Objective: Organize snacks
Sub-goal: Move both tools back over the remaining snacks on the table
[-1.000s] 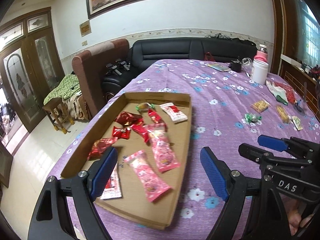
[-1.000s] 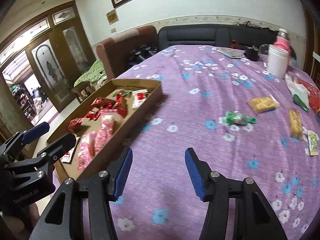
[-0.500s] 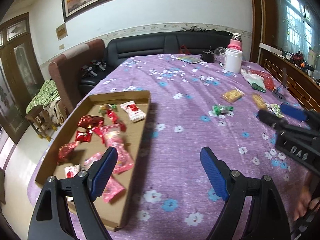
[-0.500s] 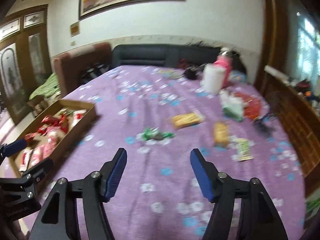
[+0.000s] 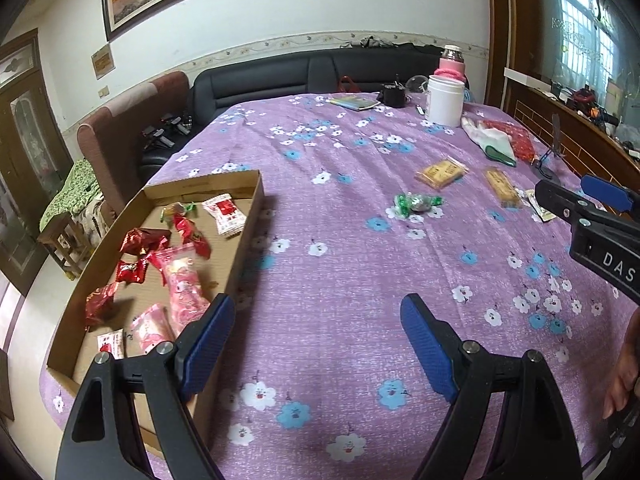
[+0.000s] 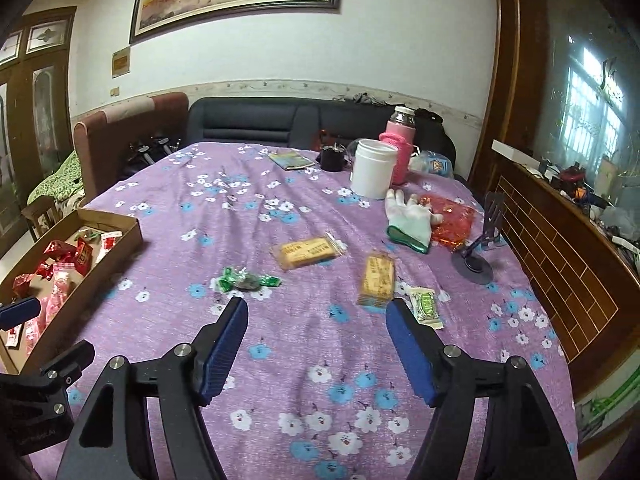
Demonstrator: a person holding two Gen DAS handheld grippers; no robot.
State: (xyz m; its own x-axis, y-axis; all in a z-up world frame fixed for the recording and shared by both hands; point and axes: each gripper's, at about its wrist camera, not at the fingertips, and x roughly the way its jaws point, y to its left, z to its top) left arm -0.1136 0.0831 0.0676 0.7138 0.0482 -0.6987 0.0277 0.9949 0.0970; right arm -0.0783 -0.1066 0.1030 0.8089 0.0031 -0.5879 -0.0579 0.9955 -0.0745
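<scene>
Right wrist view: right hand-held gripper (image 6: 316, 344) hangs empty over the bench (image 6: 280, 360), jaws opening. Beyond it lie a green candy (image 6: 245, 280), two biscuit packs (image 6: 306, 252) and a green sachet (image 6: 426, 306). Left of the candy sits the box (image 6: 120, 240); left hand-held gripper (image 5: 316, 348) is spread, empty, beside it.

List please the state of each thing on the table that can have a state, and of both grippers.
Cardboard tray: open, partly filled with wrapped snacks.
Green candy: wrapped, lying on the cloth, outside the tray.
Two yellow biscuit packs: sealed, flat, outside the tray.
Small green packet: flat, outside the tray.
White tub: upright, lid on.
Left gripper: open, empty.
Right gripper: fingers opening, nothing between them.
</scene>
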